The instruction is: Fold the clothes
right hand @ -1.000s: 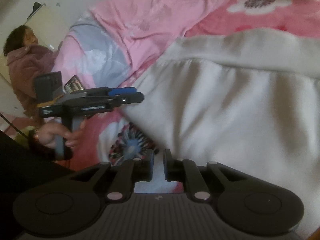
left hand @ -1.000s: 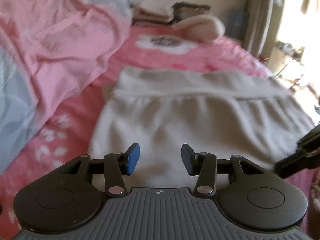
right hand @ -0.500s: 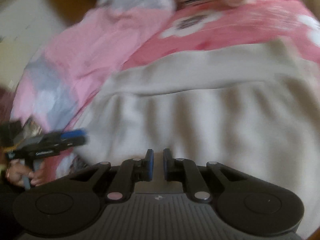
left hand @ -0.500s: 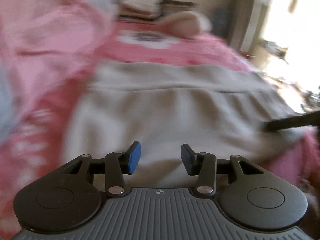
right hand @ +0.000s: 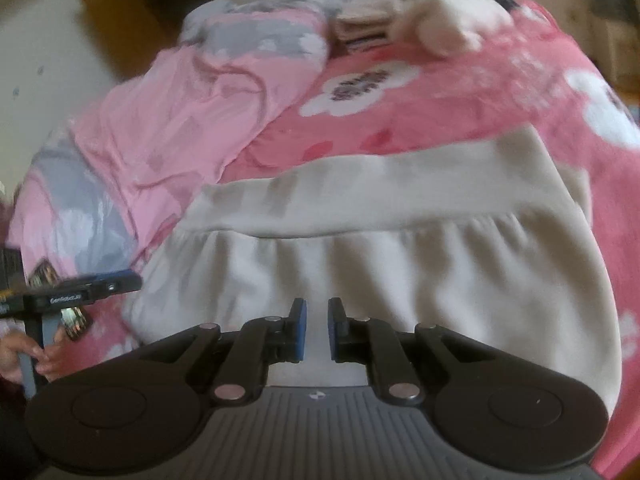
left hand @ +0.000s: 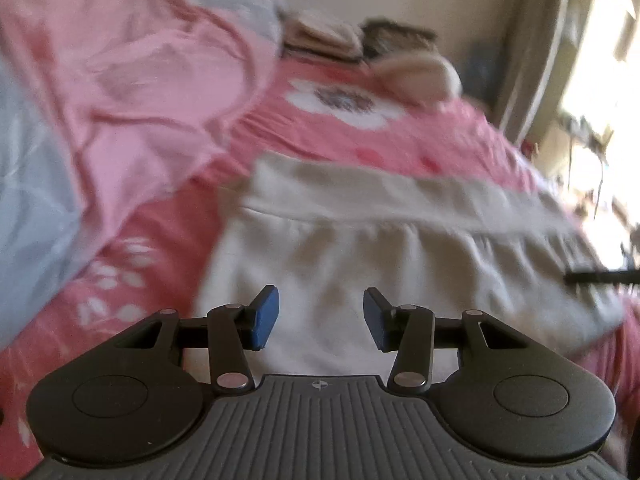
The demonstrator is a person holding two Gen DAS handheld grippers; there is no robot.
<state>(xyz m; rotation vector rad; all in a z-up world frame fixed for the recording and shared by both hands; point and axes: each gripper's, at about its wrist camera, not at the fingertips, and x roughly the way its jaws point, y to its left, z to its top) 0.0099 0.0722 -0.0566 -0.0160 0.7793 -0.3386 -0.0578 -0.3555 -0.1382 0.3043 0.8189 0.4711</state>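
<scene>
A cream garment (left hand: 380,272) with a wide band along its far edge lies flat on the pink flowered bedsheet (left hand: 360,136). My left gripper (left hand: 320,312) hovers over its near left part, open, nothing between its blue pads. From the right wrist view the same garment (right hand: 400,272) fills the middle. My right gripper (right hand: 317,320) hangs above its near edge, jaws a narrow gap apart and gripping nothing. The left gripper (right hand: 128,282) shows at the garment's left edge, held by a hand (right hand: 24,356). A dark tip of the right gripper (left hand: 600,276) pokes in at the garment's right side.
A crumpled pink and grey quilt (left hand: 120,80) is heaped along the bed's left side. A pale plush cushion (left hand: 416,72) and folded items (left hand: 320,36) lie at the head of the bed. A curtain and bright window (left hand: 592,80) stand to the right.
The right wrist view has swung from the garment's left edge to face it squarely, so the left gripper now sits at the far left. Both jaws look unchanged.
</scene>
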